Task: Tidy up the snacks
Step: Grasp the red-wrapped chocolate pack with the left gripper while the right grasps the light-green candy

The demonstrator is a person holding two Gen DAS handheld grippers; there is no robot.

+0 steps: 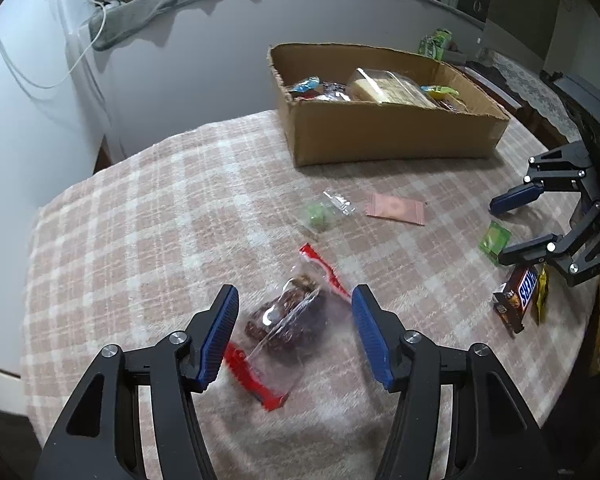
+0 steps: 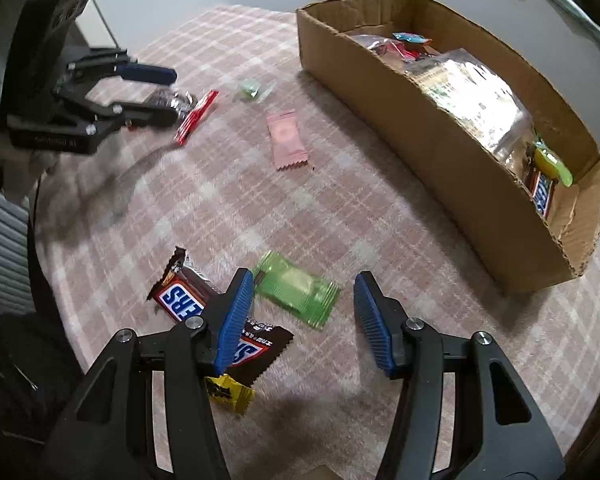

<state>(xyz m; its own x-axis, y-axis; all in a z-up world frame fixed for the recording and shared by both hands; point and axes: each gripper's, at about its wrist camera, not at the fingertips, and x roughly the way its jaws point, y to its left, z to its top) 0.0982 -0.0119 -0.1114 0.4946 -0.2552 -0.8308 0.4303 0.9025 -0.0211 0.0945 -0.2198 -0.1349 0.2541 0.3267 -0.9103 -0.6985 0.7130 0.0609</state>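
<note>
At bottom centre, the left gripper (image 1: 294,328) stands open around a clear bag of dark snacks (image 1: 286,320), ready to pinch it. The right gripper (image 2: 304,312) stands open over a green packet (image 2: 296,292), beside a Snickers bar (image 2: 188,300). Toward the upper right, the cardboard box (image 2: 440,168) waits, part filled.

L wrist cam angled down, close over plaid cloth (image 1: 148,216), R wrist cam likewise, 2 views facing each other, sharing cardboard box (image 1: 388,136), pink packet (image 2: 287,140)
</note>
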